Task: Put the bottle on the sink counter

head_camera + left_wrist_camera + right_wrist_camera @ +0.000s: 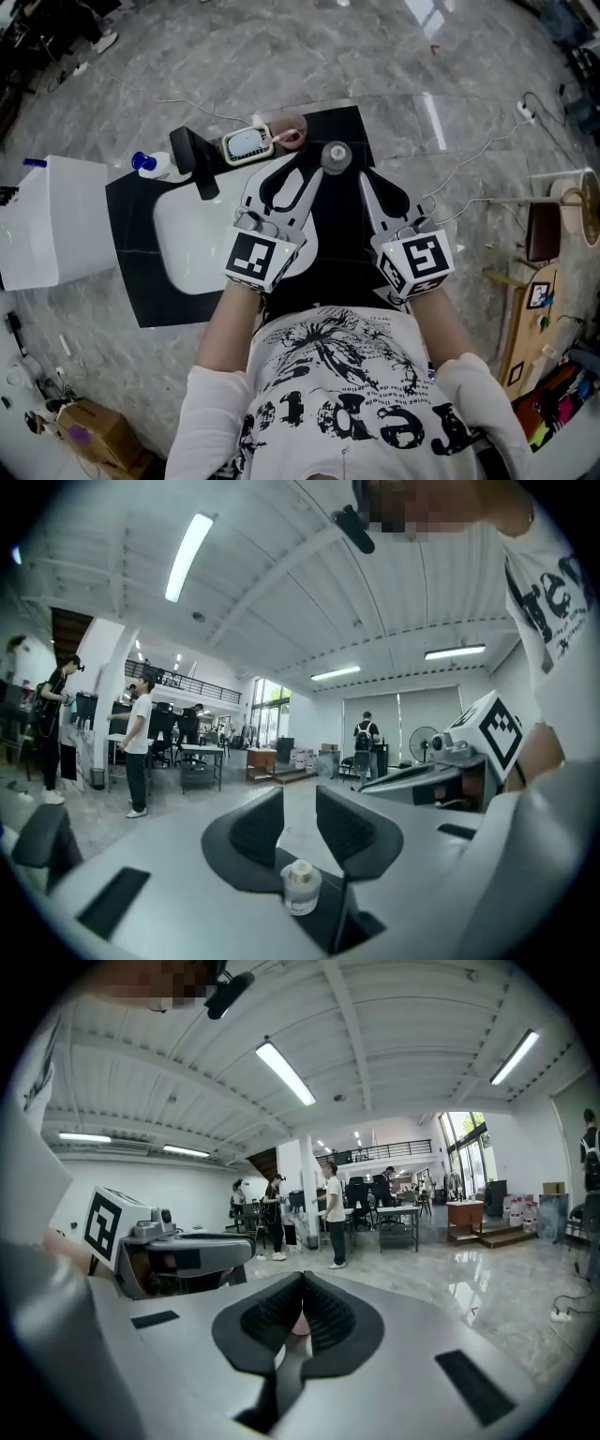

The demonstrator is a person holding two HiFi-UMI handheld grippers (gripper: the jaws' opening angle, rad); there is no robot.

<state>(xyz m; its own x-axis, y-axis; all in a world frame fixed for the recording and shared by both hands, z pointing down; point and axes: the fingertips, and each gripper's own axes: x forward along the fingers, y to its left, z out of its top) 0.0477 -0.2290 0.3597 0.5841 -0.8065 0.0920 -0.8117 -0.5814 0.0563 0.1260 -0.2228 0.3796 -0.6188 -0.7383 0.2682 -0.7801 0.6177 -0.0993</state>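
Note:
A small clear bottle point(336, 157) with a grey cap stands upright on the black sink counter point(343, 246), near its far edge. My left gripper point(302, 178) points at it from the near left. In the left gripper view the bottle point(301, 885) shows low in the gap of the left gripper point(300, 822); the pads stand apart and do not press on it. My right gripper point(373, 187) lies to the right of the bottle, apart from it. In the right gripper view the right gripper point(302, 1302) has its pads together with nothing held.
A white sink basin point(192, 239) is set in the counter's left half, with a black faucet point(197, 161) behind it. A small white device point(247, 143), a pink cup point(291, 129) and a blue-capped bottle point(150, 164) stand along the back. A white box point(56, 220) sits left of the counter.

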